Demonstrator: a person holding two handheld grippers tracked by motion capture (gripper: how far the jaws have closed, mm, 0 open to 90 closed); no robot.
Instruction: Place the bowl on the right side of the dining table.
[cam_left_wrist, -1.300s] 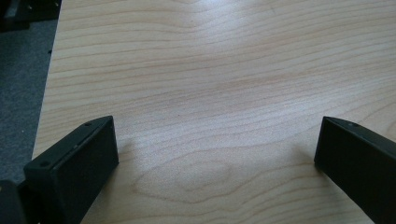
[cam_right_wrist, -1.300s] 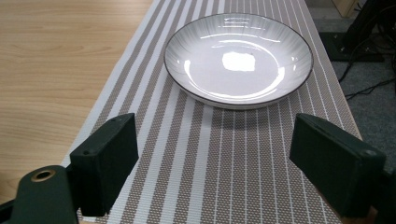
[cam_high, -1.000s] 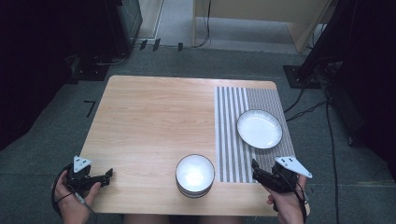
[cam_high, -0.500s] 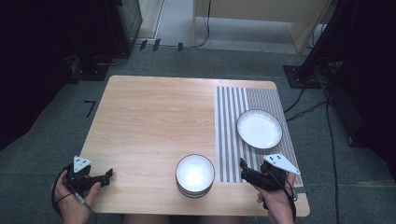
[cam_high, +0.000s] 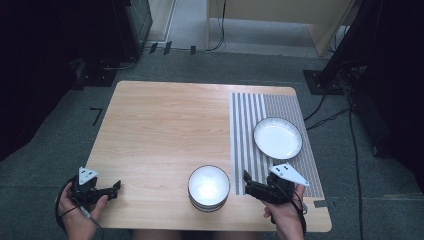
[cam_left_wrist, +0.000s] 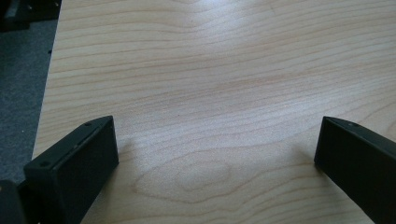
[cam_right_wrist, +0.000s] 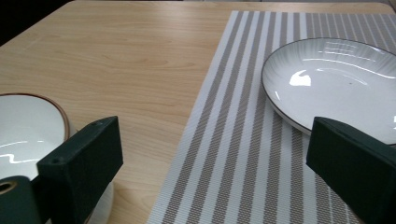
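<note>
At the table's near edge, 5 o'clock, right gripper (cam_high: 248, 186) has slid left toward the bowls (cam_high: 208, 187) at 6 o'clock. Its jaws have just been opening and now stand wide with nothing between them; released, no grip. Right gripper view agrees: bowl rim (cam_right_wrist: 32, 135) sits behind the left jaw, mat (cam_right_wrist: 243, 140) runs up the gap, plate (cam_right_wrist: 336, 79) at 1 o'clock.

My read: this is the approach to the bowl stack. Jaws are pre-opened, so next is getting one jaw over the rim and one outside, then closing. Nothing touched yet; a small gap shows between the jaw tips and the stack in the high view.

Left gripper (cam_high: 116, 188) at 7 o'clock, parked over bare table (cam_high: 165, 130), jaws spread, empty. Left gripper view shows wood grain between them.

Versus a second ago:
- right hand (cam_high: 286, 215) was further right, over the mat's near corner; now near the mat's left edge, pointing at the bowls
- left gripper unchanged
- bowls and plate (cam_high: 278, 138) haven't moved; plate sits on the mat at 3 o'clock

Risk: stack looks like more than one bowl, so a rim grab may lift just the top one.
</note>
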